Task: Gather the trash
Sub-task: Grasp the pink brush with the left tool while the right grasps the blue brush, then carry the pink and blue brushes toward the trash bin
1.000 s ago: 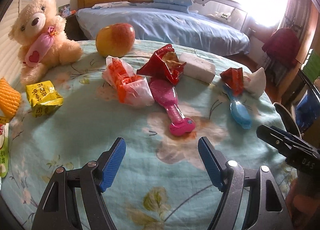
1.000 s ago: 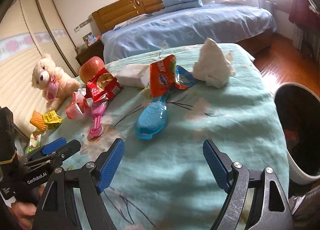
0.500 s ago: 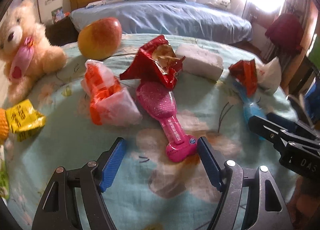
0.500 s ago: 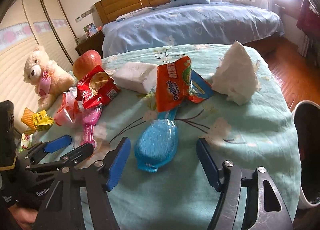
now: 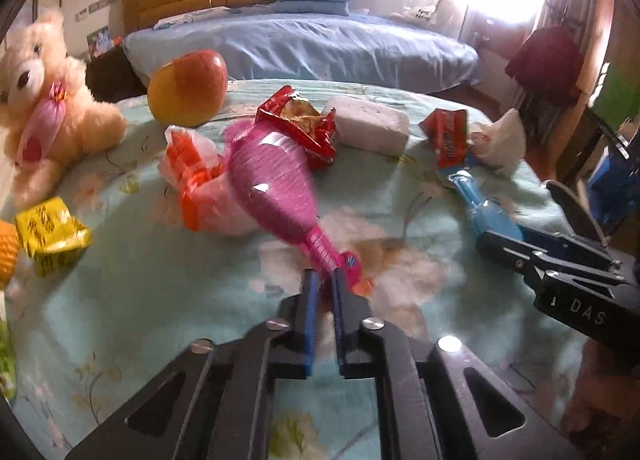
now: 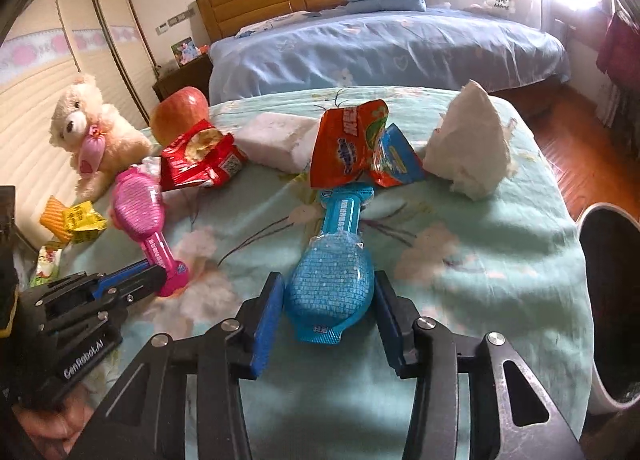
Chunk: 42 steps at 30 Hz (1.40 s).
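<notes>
My left gripper [image 5: 325, 284] is shut on the handle of a pink hairbrush [image 5: 272, 180], whose head tilts up off the bedspread, blurred. In the right wrist view the left gripper [image 6: 160, 278] clamps the pink brush [image 6: 138, 204] at its handle end. The jaws of my right gripper [image 6: 328, 280] are closing on the head of a blue hairbrush [image 6: 330, 284], pads against both its sides. Trash lies behind: a red snack bag [image 5: 300, 120], an orange-and-white wrapper [image 5: 196, 176], an orange-and-blue wrapper [image 6: 352, 148] and a crumpled tissue [image 6: 468, 148].
A dark bin [image 6: 588, 228] stands off the right edge of the pale green bedspread [image 6: 480, 268]. An apple [image 5: 188, 88], a white block [image 5: 368, 128], a teddy bear [image 5: 44, 108] and yellow packets [image 5: 52, 236] sit around. A blue bed is behind.
The left gripper moved forward and shut on the pink brush handle, tipping the brush up. The right gripper moved over the blue brush and its jaws narrowed around the head.
</notes>
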Motion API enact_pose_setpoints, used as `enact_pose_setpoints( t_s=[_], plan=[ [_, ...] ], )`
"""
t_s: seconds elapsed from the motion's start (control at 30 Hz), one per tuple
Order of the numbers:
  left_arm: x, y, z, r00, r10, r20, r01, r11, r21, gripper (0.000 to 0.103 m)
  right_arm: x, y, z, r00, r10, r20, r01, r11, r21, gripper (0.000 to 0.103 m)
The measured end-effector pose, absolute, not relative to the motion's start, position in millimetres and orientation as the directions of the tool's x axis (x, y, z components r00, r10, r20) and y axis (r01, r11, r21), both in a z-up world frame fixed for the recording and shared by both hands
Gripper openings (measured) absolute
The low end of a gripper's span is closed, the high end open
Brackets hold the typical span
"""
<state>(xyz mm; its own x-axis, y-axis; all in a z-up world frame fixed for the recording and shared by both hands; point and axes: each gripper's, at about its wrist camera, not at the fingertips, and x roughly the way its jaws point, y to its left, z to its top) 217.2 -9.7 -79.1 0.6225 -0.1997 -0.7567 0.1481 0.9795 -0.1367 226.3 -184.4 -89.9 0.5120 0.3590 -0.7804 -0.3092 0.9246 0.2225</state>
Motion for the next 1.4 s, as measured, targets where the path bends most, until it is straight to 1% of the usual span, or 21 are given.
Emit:
enact_pose_setpoints(
  t_s=[0.3, 0.53, 1.4],
  plan=[
    [187.4, -2.8, -68.5, 0.602, -0.308, -0.737, 0.201, 0.951, -0.233, 0.001, 192.0, -206.3, -74.6, 0.530, 0.401, -0.747, -0.299, 0.913, 0.278, 0.045],
    [181.3, -12.5, -62.0, 0.594, -0.354, -0.722, 0.248, 0.935, -0.255, 0.001, 175.7, -226.1, -67.2, 0.553, 0.404, -0.729, -0.275, 0.914, 0.299, 0.045],
    [185.8, -106.2, -52.9, 0.527, -0.476, -0.704, 0.434, 0.863, -0.258, 0.000, 146.6, -316.9, -58.9, 0.637, 0.313, -0.705, -0.117, 0.943, 0.313, 0.045]
  ],
)
